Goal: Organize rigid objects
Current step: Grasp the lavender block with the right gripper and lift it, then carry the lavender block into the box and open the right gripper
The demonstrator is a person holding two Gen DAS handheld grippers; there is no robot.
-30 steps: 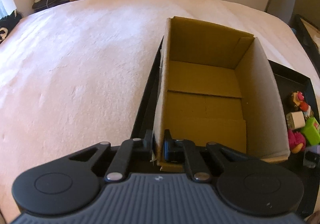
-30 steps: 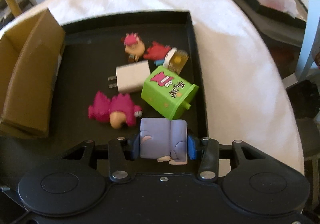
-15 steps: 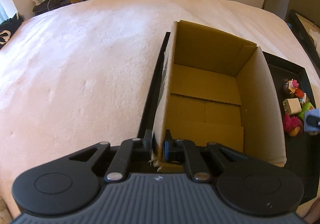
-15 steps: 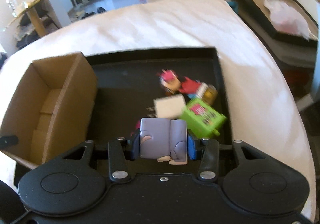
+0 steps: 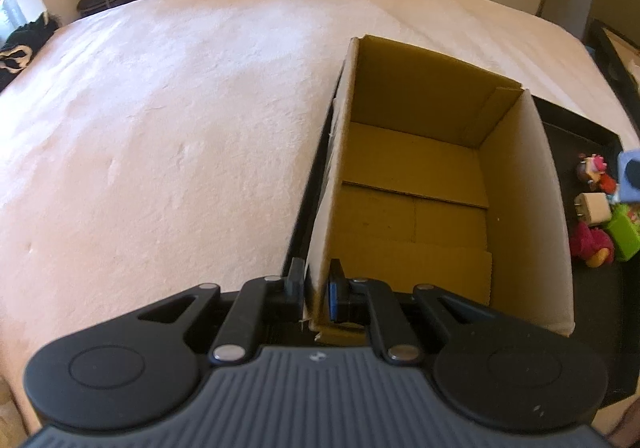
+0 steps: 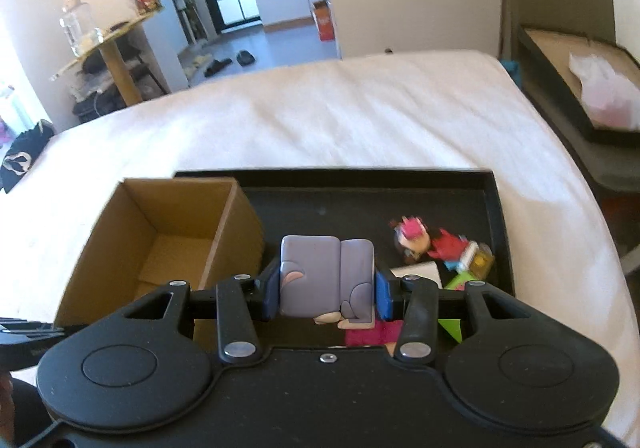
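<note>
My left gripper (image 5: 316, 288) is shut on the near left wall of an open, empty cardboard box (image 5: 416, 184) that stands in a black tray (image 5: 576, 120). My right gripper (image 6: 326, 284) is shut on a lavender block toy (image 6: 326, 276), held high above the tray (image 6: 360, 184), just right of the box (image 6: 160, 244). The toy also shows at the right edge of the left wrist view (image 5: 629, 176). On the tray lie a white charger (image 5: 594, 208), a green box (image 5: 626, 230), a pink plush (image 5: 590, 246) and a small figure (image 5: 592, 170).
The tray sits on a wide white cloth-covered surface (image 6: 360, 116). A dark frame with a plastic bag (image 6: 608, 100) stands off to the right. A small wooden side table (image 6: 108, 44) and room clutter lie beyond the far edge.
My right gripper has lifted the lavender toy well above the tray and moved left toward the box. The left gripper has kept its hold on the box wall.
</note>
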